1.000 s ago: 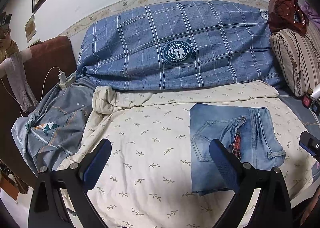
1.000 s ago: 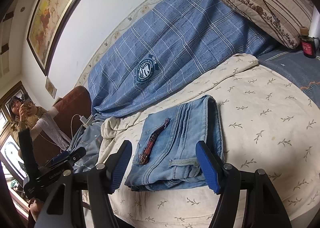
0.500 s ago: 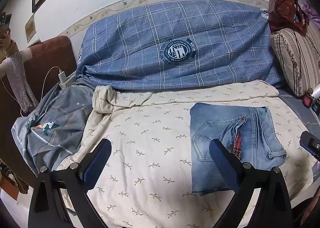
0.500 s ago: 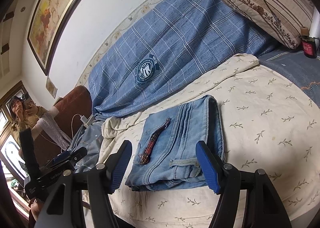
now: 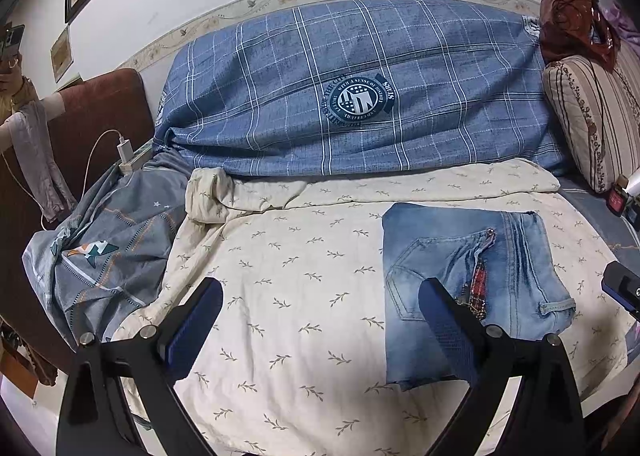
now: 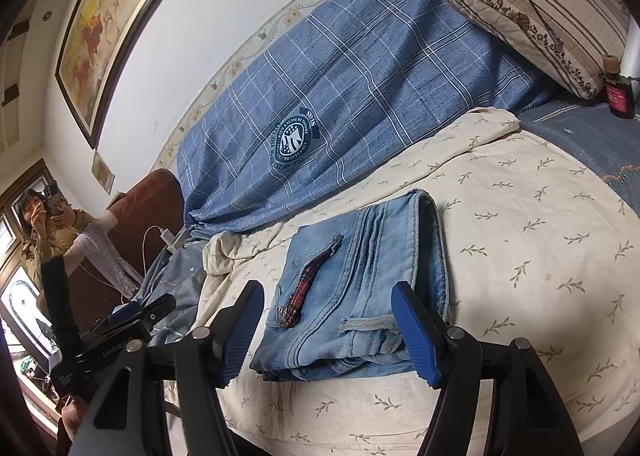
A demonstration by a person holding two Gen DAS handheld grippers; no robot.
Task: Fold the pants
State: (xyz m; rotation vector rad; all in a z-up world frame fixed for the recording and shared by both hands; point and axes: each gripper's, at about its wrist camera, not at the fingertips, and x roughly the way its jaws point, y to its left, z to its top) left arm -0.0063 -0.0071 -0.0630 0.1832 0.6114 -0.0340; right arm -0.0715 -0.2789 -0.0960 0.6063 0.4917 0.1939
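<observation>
Left gripper [image 5: 320, 320]: jaws spread wide, empty, held above the bed, clear of all fabric. Right gripper [image 6: 328, 320]: jaws likewise spread wide and empty, straddling the near edge of the garment in its own view without touching it. Judged reason for both: fold apparently complete, tools backed off so nothing drags the stack.

Folded light-blue denim pants [image 5: 468, 288]: compact flat rectangle resting on the cream leaf-print bedspread [image 5: 288, 296], right of the bed's centre, seen from the left wrist. Layers stacked, so bundle stays put unaided. Long axis running from near bed edge toward the blue plaid cushion [image 5: 360, 95]. Waistband and belt loop [image 6: 368, 324] at near end; folded edge at far end. Back pocket and red-dark plaid trim strip [image 6: 308, 284] facing up.
</observation>
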